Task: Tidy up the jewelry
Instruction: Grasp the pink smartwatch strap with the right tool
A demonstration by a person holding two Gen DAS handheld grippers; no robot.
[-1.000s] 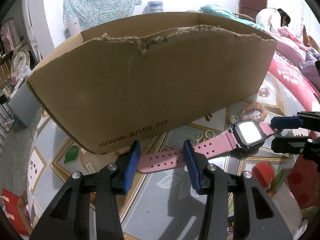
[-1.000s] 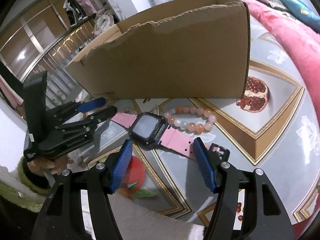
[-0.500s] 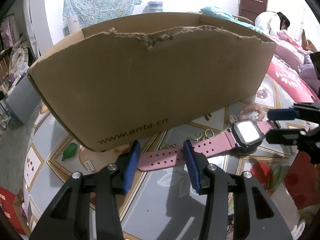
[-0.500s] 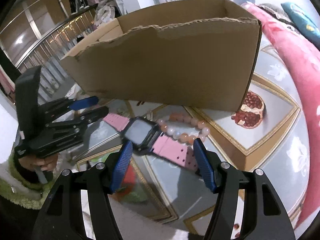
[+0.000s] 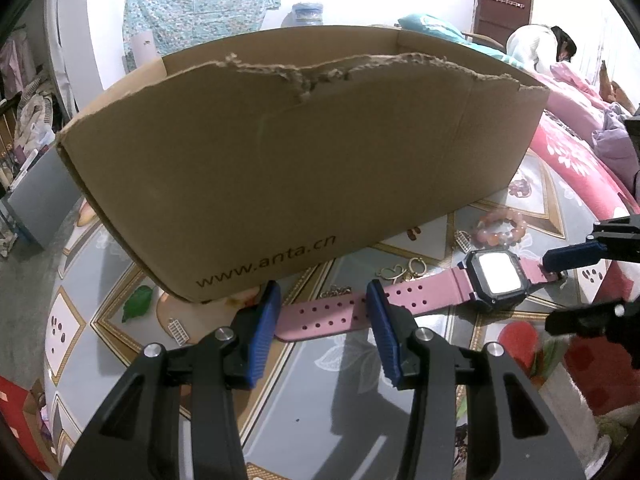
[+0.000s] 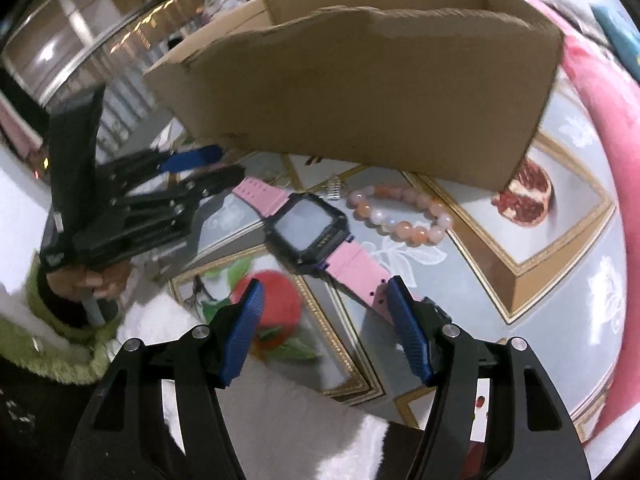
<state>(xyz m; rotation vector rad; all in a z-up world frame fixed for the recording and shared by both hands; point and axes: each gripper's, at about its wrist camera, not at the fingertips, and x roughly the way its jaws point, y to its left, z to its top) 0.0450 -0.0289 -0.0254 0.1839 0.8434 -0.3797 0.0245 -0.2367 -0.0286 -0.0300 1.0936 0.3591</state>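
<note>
Pink and laid flat on the patterned desk (image 5: 400, 396), the watch (image 5: 496, 276) stretches from our left gripper (image 5: 322, 312) at 6 o'clock in the left wrist view across to our right gripper (image 5: 560, 292) at 3 o'clock. We hold the left fingers (image 5: 262, 330) apart, one on each side of the holed strap end, and we cannot tell whether their pads touch it. In the right wrist view we keep the right gripper (image 6: 322, 320) with its fingers (image 6: 408, 330) apart too; the other strap end runs down toward the finger at 5 o'clock and seems to meet its tip, while the other finger hangs over a red fruit printed on the cloth. A cardboard box (image 5: 304, 168) stands just behind the watch, filling the view from 9 to 2 o'clock. Between box and watch lie a bead bracelet (image 6: 404, 212), close to the watch face at 1 o'clock of it, and some small gold pieces (image 5: 400, 272) near the strap. A hand (image 6: 86, 276) in a green cuff grips the left tool at 9 o'clock.
</note>
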